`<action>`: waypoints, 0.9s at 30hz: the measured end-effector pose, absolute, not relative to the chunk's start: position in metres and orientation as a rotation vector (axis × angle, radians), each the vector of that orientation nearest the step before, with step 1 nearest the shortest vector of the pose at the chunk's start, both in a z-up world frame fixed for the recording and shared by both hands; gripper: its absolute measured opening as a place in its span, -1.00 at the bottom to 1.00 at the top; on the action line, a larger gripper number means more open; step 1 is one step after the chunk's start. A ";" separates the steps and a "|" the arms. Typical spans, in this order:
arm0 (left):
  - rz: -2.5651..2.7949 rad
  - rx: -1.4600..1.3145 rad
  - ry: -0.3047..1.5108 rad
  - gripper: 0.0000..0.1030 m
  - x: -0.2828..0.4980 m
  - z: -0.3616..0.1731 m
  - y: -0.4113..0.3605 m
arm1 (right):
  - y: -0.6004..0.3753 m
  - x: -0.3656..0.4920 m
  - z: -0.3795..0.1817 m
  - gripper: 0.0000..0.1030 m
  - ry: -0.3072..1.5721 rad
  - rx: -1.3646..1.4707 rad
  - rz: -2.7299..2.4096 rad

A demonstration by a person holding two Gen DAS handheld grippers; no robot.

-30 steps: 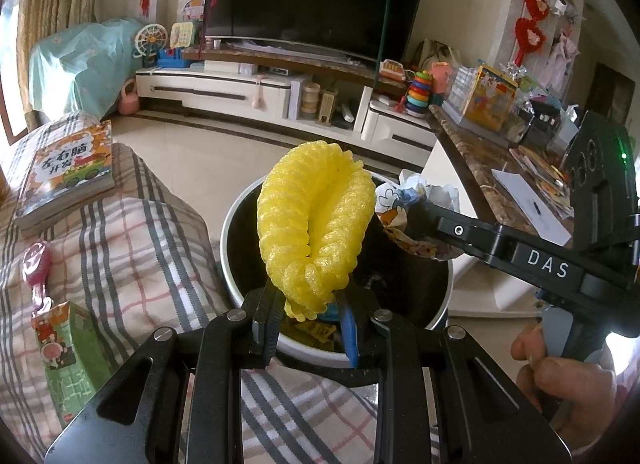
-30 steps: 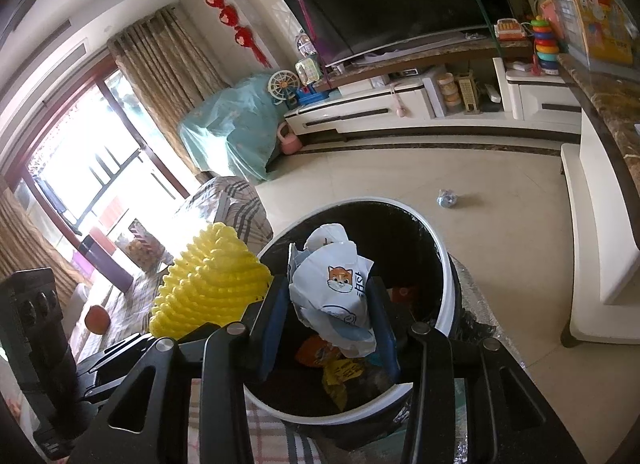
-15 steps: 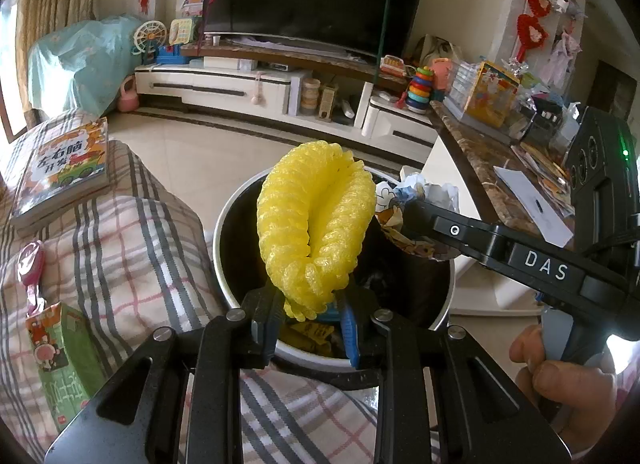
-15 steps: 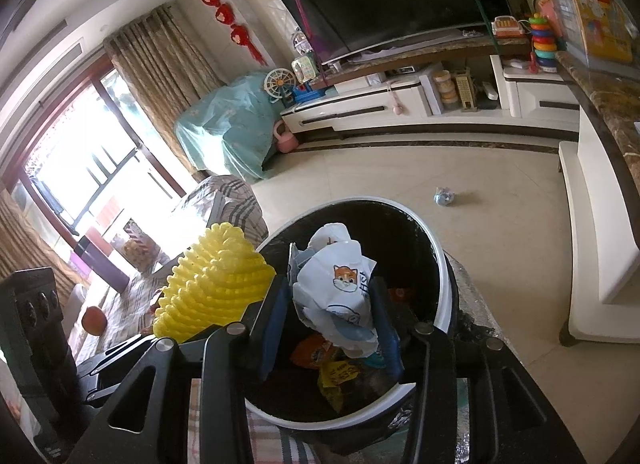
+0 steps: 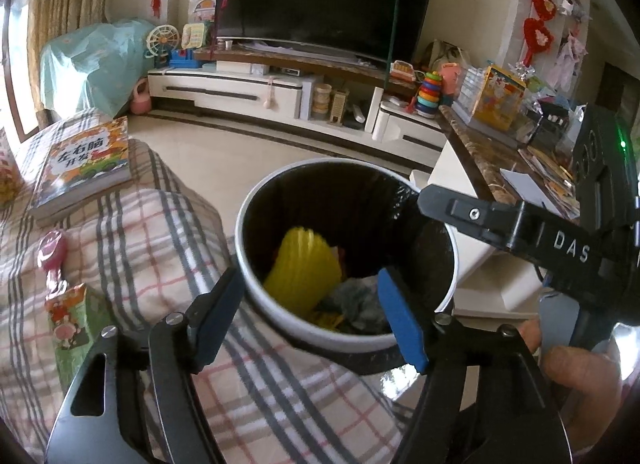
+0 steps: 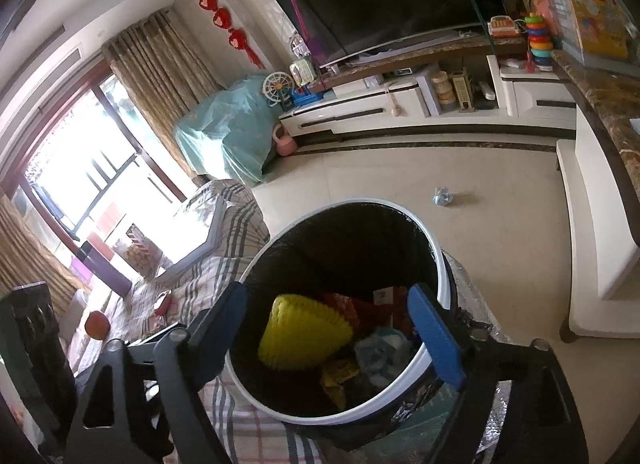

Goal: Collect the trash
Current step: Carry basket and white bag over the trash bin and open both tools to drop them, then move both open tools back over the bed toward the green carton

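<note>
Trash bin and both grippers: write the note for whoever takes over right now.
Left gripper: jaws opening, nothing between them, over the trash bin.
Right gripper: jaws opening, also empty, over the bin.
Done: yellow foam net and crumpled white wrapper lie inside the bin.
Left: snack packet on the plaid cloth; small crumpled scrap on the floor.

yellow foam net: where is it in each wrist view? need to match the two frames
Left wrist: the yellow foam net lies inside the trash bin, lower centre, between the opening fingers of the left gripper, untouched.
Right wrist: the same net sits low left inside the bin, between the opening fingers of the right gripper, also free.
Shared landmark: the rainbow ring stacker on the TV cabinet.
</note>
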State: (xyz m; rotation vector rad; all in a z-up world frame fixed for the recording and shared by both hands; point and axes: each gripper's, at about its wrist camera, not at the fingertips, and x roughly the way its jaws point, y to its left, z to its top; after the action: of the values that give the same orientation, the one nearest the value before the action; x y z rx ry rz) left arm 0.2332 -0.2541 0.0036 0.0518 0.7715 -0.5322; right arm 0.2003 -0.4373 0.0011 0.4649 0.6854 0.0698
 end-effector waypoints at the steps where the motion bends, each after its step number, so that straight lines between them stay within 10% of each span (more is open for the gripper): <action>1: -0.529 0.050 0.771 0.39 0.231 0.003 -0.252 | -0.437 0.200 0.001 0.67 0.685 0.464 0.069; 27: -0.380 -0.127 0.784 0.45 0.181 -0.008 -0.136 | -0.376 0.158 0.000 1.00 0.692 0.453 0.111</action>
State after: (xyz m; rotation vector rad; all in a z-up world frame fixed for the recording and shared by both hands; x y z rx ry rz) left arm 0.1808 -0.1355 -0.0078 -0.1273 0.7837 -0.3799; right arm 0.1576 -0.3759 -0.0004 0.4530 0.6918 0.1111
